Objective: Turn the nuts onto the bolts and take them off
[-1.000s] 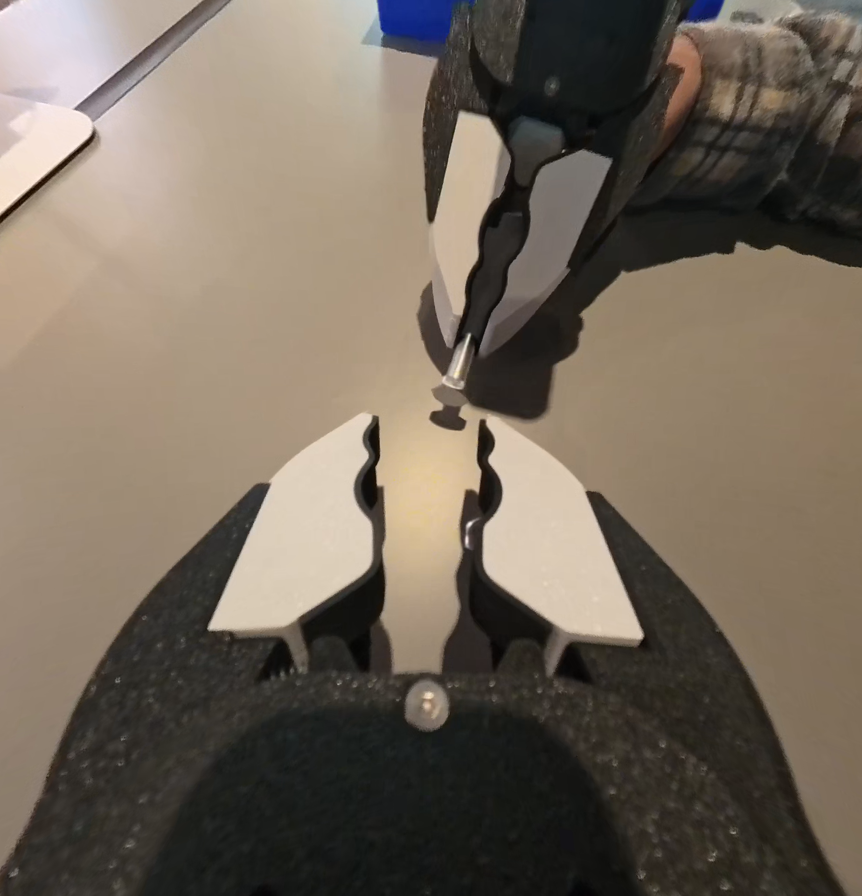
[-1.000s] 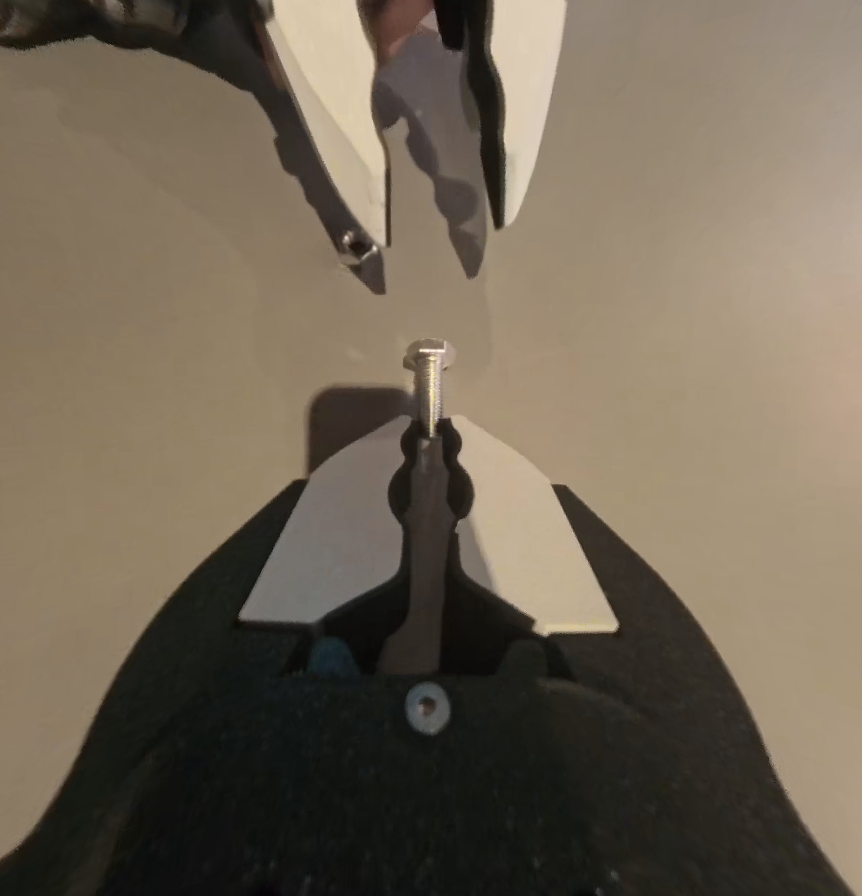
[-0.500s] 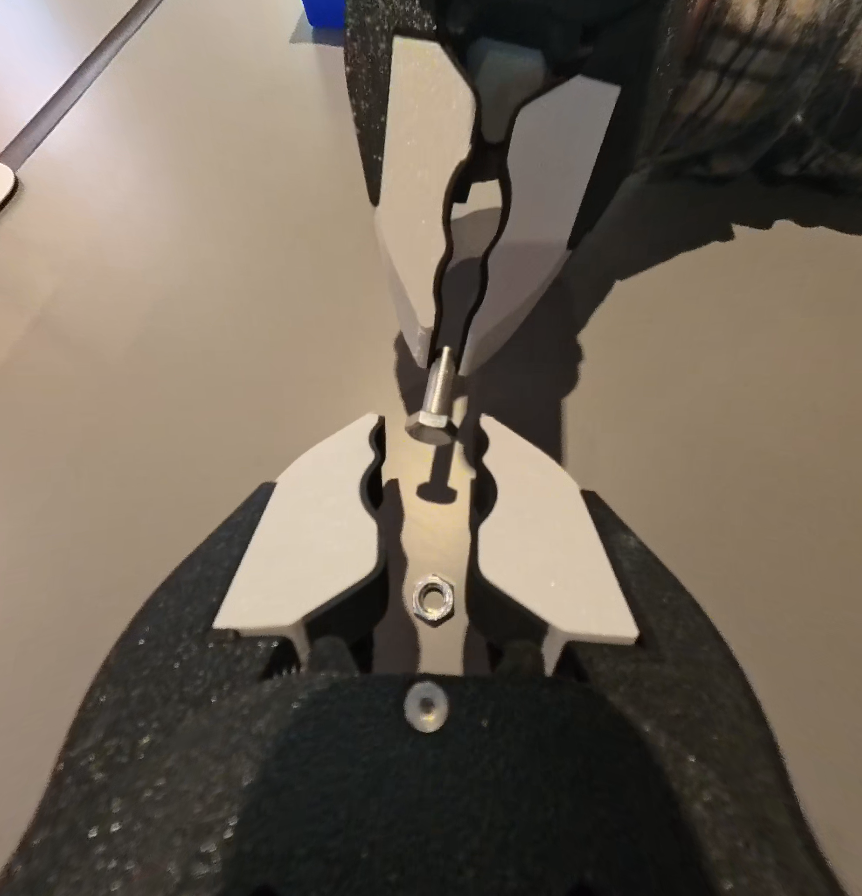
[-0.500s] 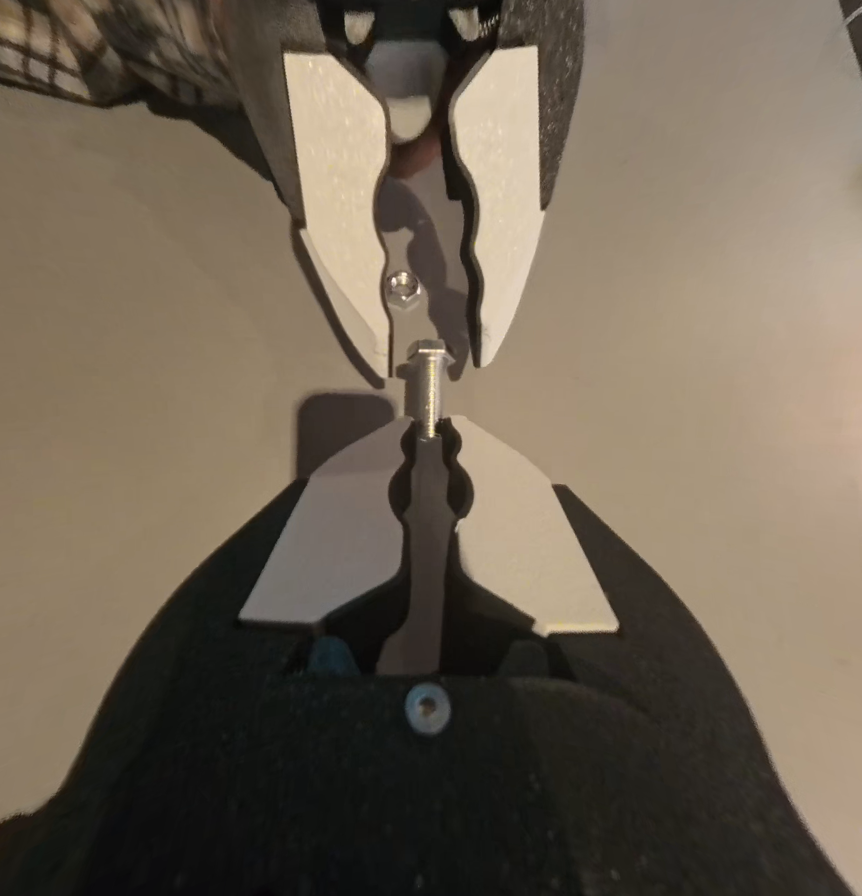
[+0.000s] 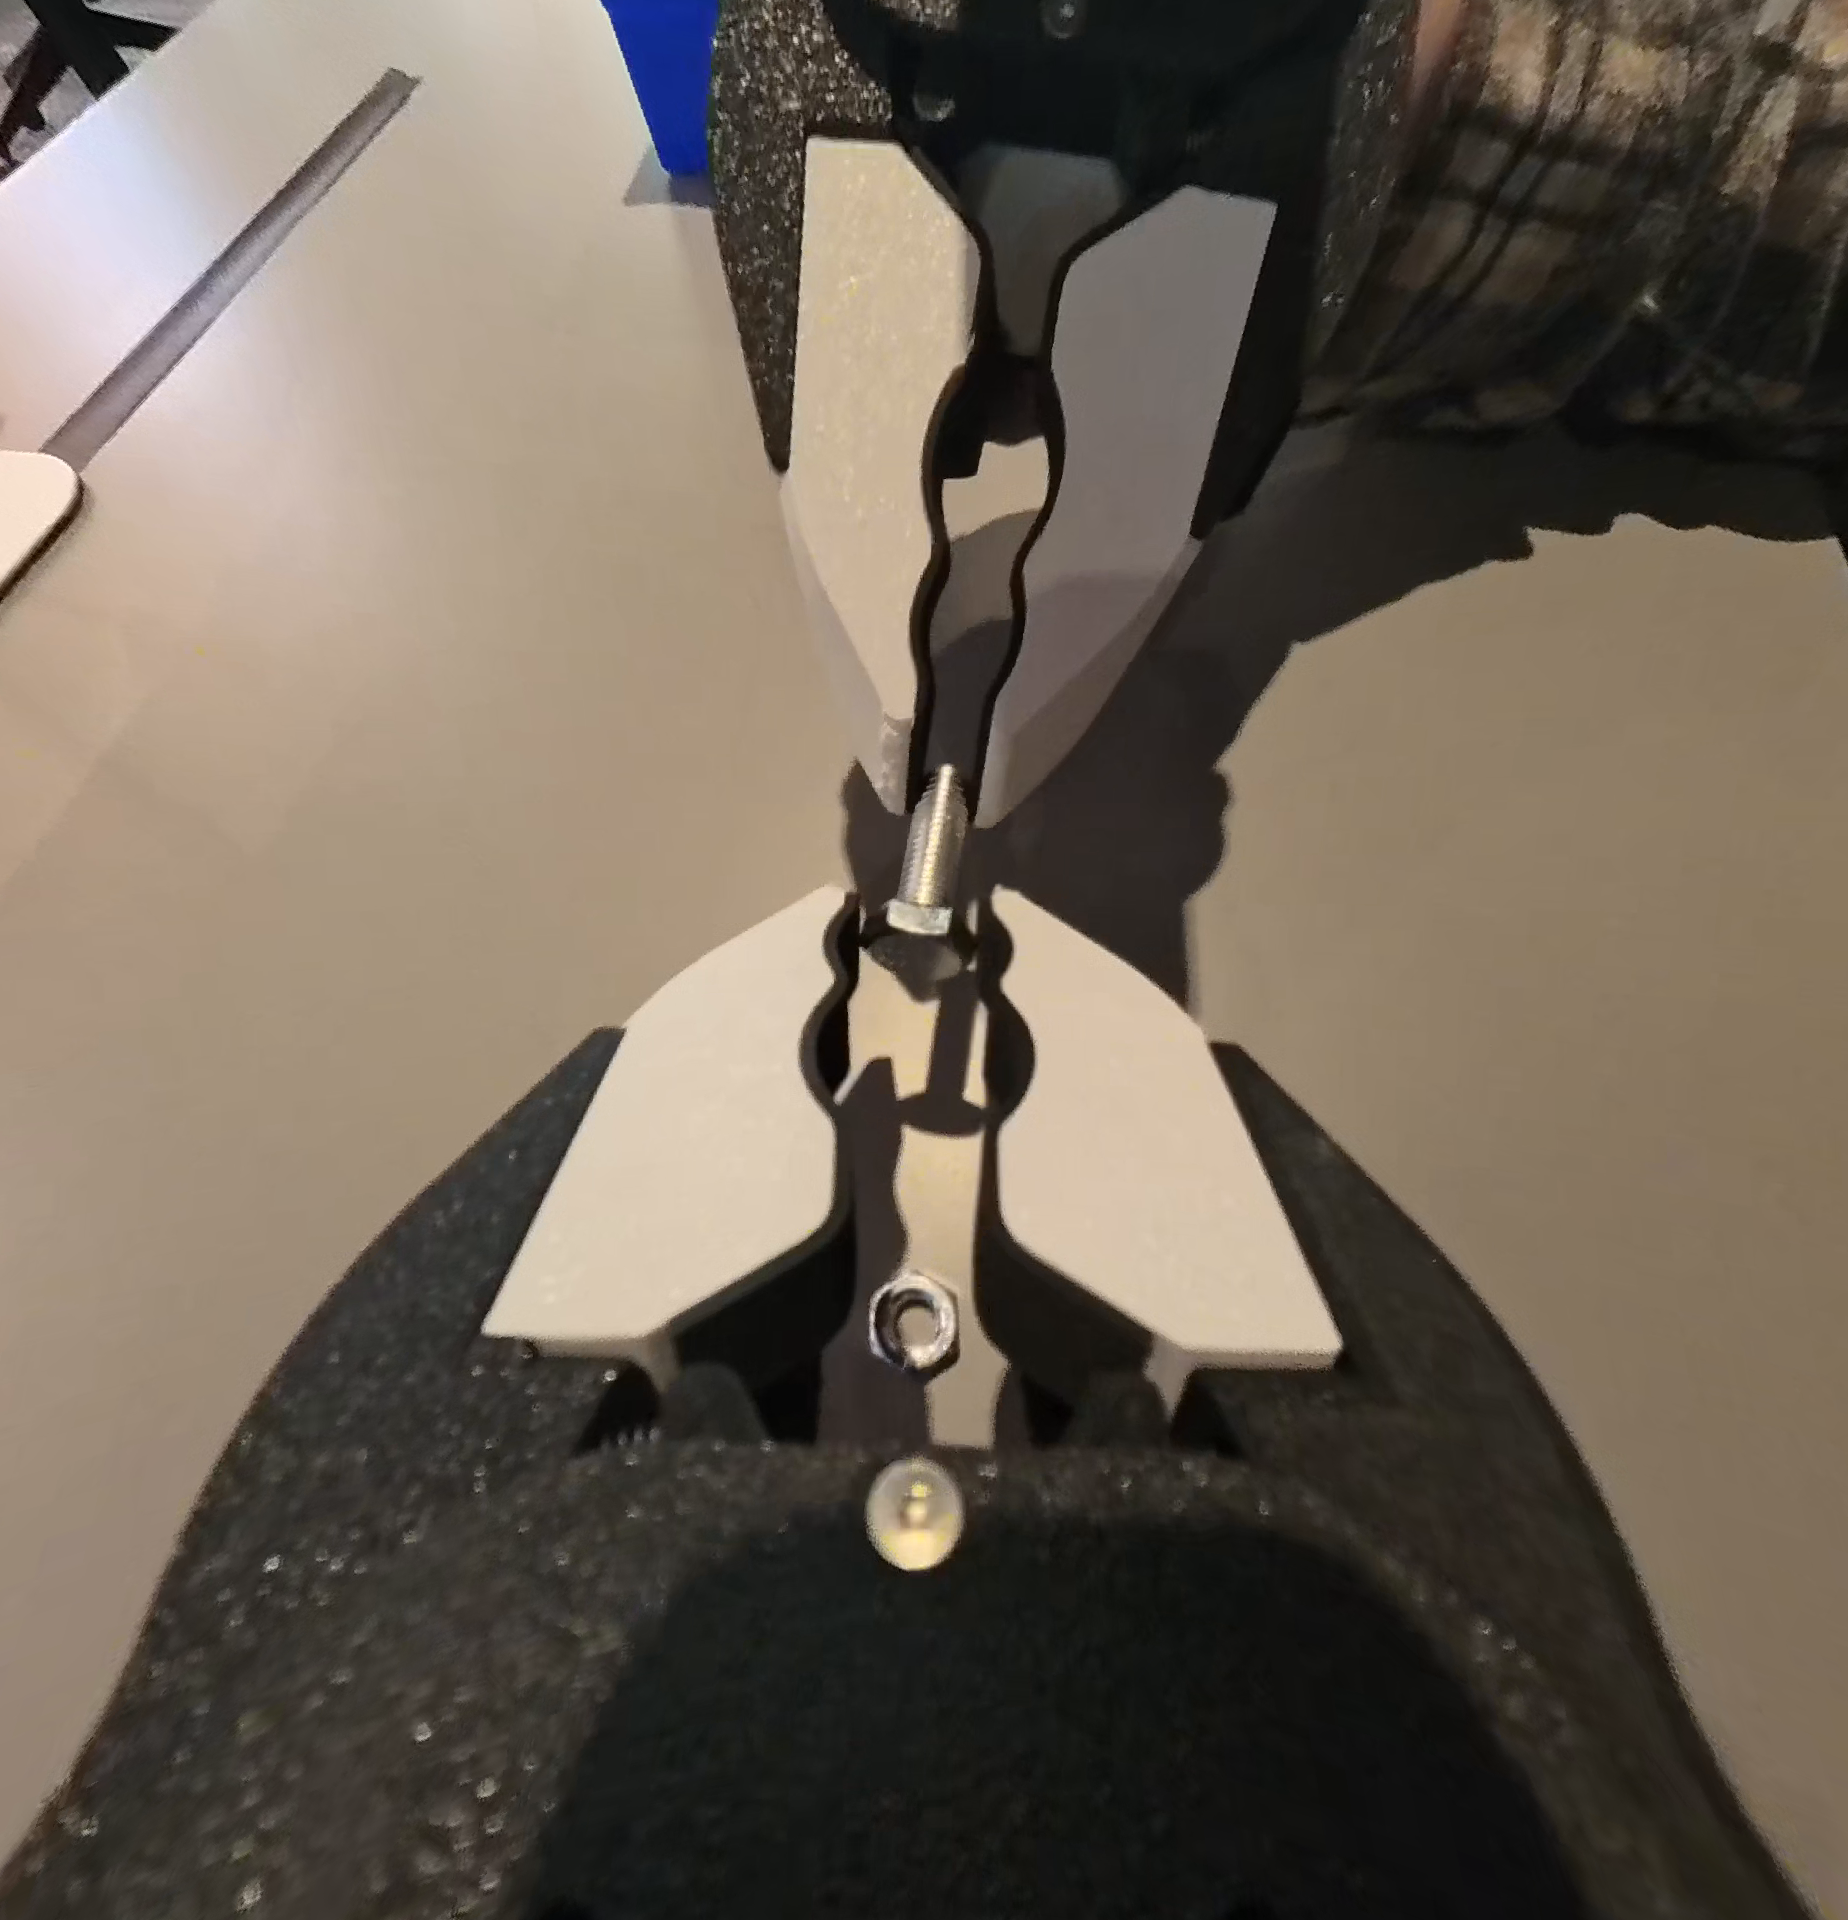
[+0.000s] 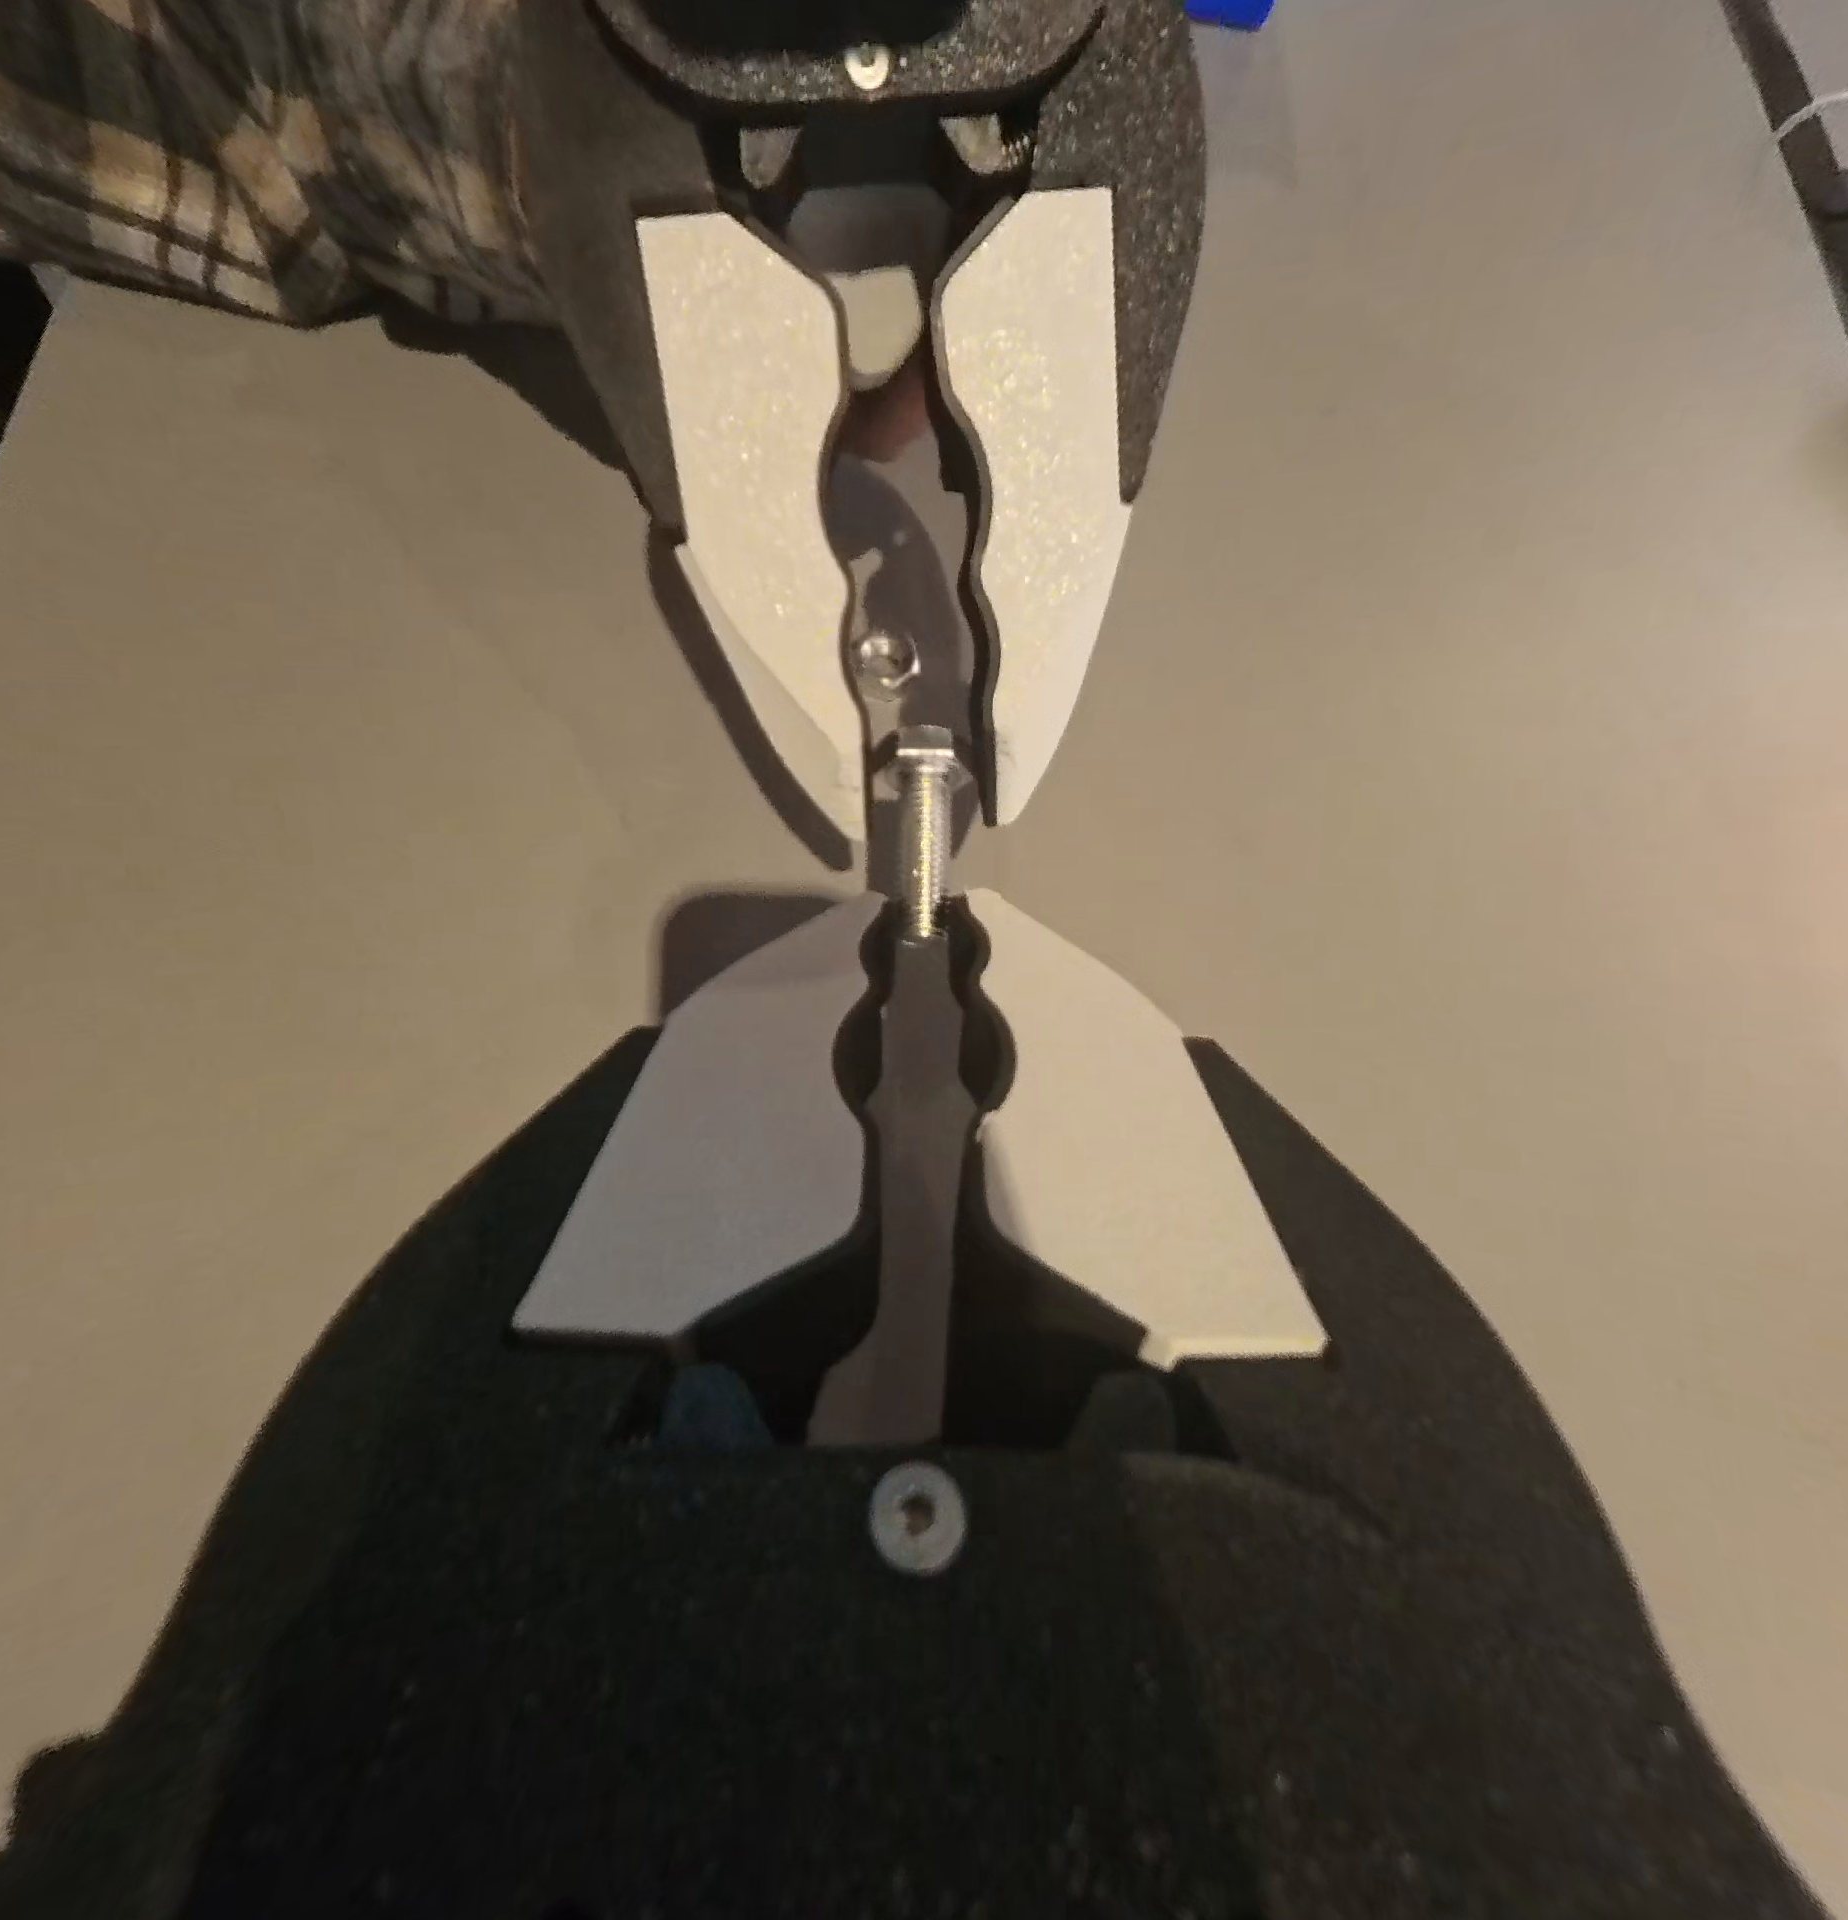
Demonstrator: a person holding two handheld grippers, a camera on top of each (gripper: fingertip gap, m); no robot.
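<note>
My right gripper (image 6: 922, 909) is shut on the threaded end of a silver bolt (image 6: 920, 821) and holds it level above the table, head pointing away. It also shows at the top of the left wrist view (image 5: 941, 800). My left gripper (image 5: 925, 914) is open and faces it. The bolt's hex head (image 5: 915, 930) sits between the left fingertips, with small gaps on both sides. A silver nut (image 5: 915, 1330) lies flat on the table beneath the gap between the left fingers. The nut (image 6: 884, 660) also shows in the right wrist view, under the left gripper (image 6: 930, 816).
The beige table (image 5: 380, 727) has a dark seam (image 5: 234, 249) at the far left. A blue bin (image 5: 681, 83) stands at the back. A white board corner (image 5: 6, 530) lies at the left. A plaid sleeve (image 5: 1626, 260) holds the right gripper. Both grippers' tips are close together, under 4 cm apart. Between my left fingertips and the silver nut (image 5: 915, 1330) there is roughly 8 centimetres.
The two grippers have closed in on each other. The bolt head has moved from ahead of the left fingertips to between them. The nut now shows under the left fingers.
</note>
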